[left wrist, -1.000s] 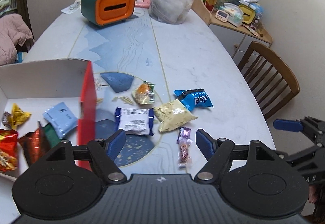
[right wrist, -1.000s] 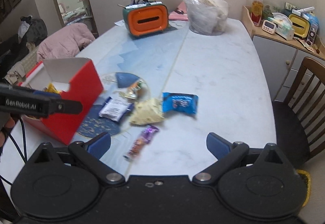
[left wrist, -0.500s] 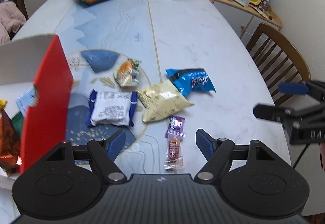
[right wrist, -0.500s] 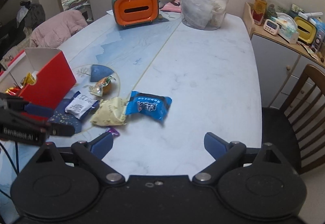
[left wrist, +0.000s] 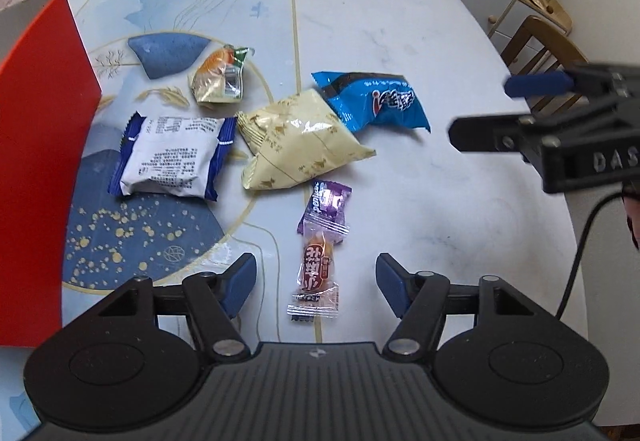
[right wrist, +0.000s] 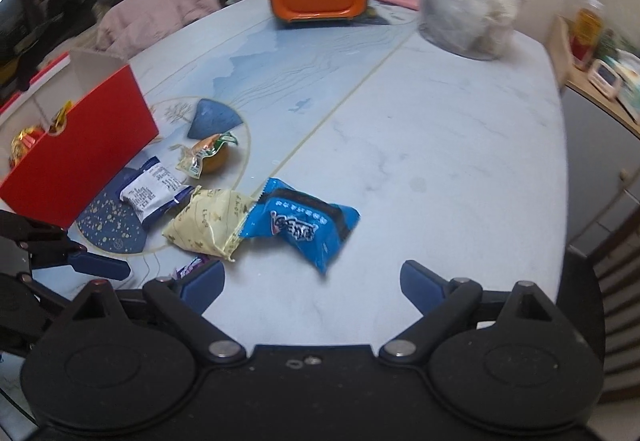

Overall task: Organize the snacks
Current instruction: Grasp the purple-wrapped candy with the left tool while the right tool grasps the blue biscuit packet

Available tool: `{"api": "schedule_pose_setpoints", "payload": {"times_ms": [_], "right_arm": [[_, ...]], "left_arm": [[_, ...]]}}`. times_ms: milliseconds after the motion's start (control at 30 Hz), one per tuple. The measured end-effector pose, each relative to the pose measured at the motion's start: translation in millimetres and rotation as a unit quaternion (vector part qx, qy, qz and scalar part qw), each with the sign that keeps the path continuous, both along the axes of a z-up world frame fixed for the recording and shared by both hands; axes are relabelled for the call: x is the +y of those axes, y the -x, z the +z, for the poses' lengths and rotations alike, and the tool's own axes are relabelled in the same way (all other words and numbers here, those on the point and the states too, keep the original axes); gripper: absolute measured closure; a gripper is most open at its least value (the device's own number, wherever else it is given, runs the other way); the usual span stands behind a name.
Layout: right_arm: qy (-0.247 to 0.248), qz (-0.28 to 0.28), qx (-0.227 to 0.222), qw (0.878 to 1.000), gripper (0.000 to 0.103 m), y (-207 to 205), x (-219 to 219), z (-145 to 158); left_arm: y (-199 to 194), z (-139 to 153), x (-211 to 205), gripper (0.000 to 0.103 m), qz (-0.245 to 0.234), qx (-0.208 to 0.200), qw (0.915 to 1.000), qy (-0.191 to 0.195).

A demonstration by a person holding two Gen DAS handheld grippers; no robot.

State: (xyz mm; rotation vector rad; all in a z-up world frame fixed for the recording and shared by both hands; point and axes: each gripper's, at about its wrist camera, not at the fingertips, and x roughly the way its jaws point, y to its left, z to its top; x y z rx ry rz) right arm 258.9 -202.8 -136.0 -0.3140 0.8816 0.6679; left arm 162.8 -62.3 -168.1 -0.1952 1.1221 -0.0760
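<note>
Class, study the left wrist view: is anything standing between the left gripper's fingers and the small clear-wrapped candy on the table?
Nothing visible does. The left gripper is closing, with the clear-wrapped candy lying between its fingers on bare table. The purple candy lies just beyond it, not in the way.

marble table [left wrist: 400,21], snack packets [left wrist: 300,141], red box [left wrist: 36,169]

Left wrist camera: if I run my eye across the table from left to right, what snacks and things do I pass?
Red box → white-and-navy packet → cream packet → blue packet → the right gripper at the right edge.
</note>
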Motion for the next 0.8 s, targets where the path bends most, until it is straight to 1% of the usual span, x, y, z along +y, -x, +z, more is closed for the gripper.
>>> {"api": "schedule_pose_setpoints", "payload": {"times_ms": [67,100,167,267,333,400,467,533,700,800], "right_arm": [[0.009,0.022,0.0,1.0,0.008,-8,6,-4],[0.014,0.034,0.0,0.999,0.008,-12,10,-6],[0.023,0.06,0.001,0.998,0.008,-20,17,-11],[0.044,0.097,-0.001,0.994,0.014,-31,29,-19],[0.061,0.121,-0.007,0.991,0.015,-36,36,-24],[0.077,0.147,-0.012,0.986,0.015,-40,43,-29],[0.091,0.171,-0.016,0.981,0.015,-44,49,-33],[0.104,0.192,-0.018,0.976,0.017,-47,54,-39],[0.117,0.221,-0.021,0.968,0.019,-54,64,-47],[0.119,0.226,-0.021,0.967,0.023,-58,67,-52]], "left_arm": [[-2,-4,-1,0.04,0.003,0.003,1.0,0.001],[-1,-5,-1,0.043,0.005,-0.002,1.0,-0.001],[-1,-5,-3,0.044,0.005,-0.007,0.9999,-0.006],[-1,-6,-6,0.051,0.002,-0.016,0.9998,-0.014],[1,-6,-9,0.056,-0.003,-0.024,0.9994,-0.023],[2,-6,-13,0.064,-0.009,-0.03,0.9991,-0.028],[2,-6,-15,0.065,-0.011,-0.033,0.999,-0.03],[1,-6,-15,0.071,-0.008,-0.034,0.9989,-0.031],[1,-6,-15,0.081,-0.008,-0.038,0.9987,-0.032],[2,-6,-15,0.083,-0.014,-0.038,0.9987,-0.031]]}}
